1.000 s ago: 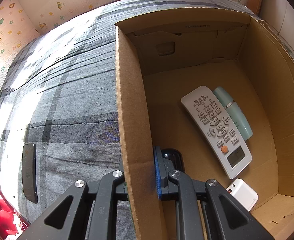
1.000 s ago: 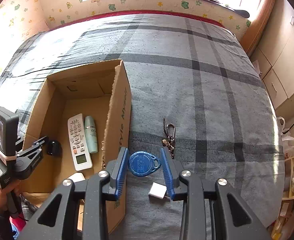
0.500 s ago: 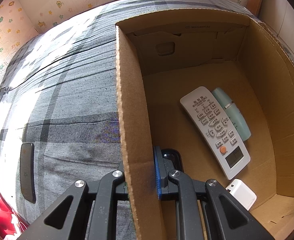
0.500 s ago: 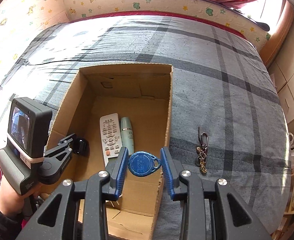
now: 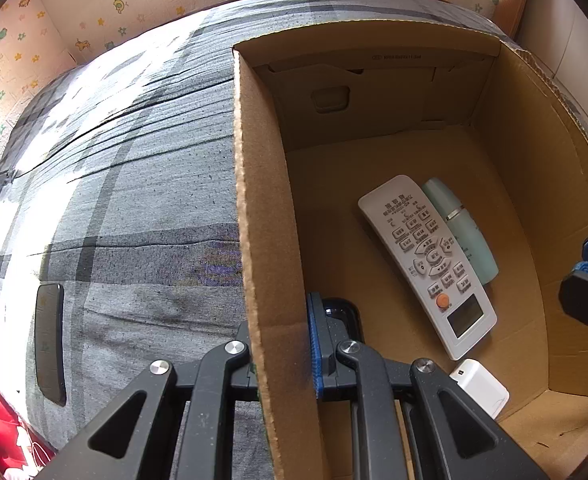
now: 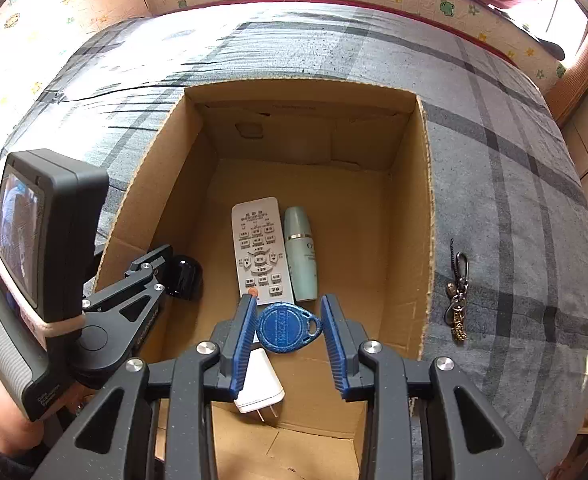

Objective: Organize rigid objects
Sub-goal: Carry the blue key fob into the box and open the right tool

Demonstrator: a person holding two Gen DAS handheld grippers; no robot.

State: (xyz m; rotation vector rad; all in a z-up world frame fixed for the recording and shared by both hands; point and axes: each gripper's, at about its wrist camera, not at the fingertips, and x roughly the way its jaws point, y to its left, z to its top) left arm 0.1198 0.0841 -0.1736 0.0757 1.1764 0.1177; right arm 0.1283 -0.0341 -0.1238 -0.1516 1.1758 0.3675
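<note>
The right gripper (image 6: pixel 287 330) hangs above the open cardboard box (image 6: pixel 424 240), its blue pads pinching a blue key fob (image 6: pixel 283 329) by its edges, held over the near end of the box floor. Down inside, a white remote control (image 6: pixel 259 250) lies lengthwise with a pale green bottle (image 6: pixel 302 254) touching its right side. A white charger plug (image 6: pixel 259 384) rests nearer the camera, partly behind the right gripper's left finger, and a small black object (image 6: pixel 183 278) sits against the box's left wall.

Over on that left wall, the left gripper (image 5: pixel 281 344) is pressed together on the cardboard box's edge, one finger outside and one inside, clamping the panel.

The box stands on a bed with a grey plaid cover (image 6: pixel 514 184). A keychain with a clip (image 6: pixel 458 292) lies on the cover just right of the box, and in the left wrist view a dark phone (image 5: pixel 49 344) lies flat on the cover, well left of the box.
</note>
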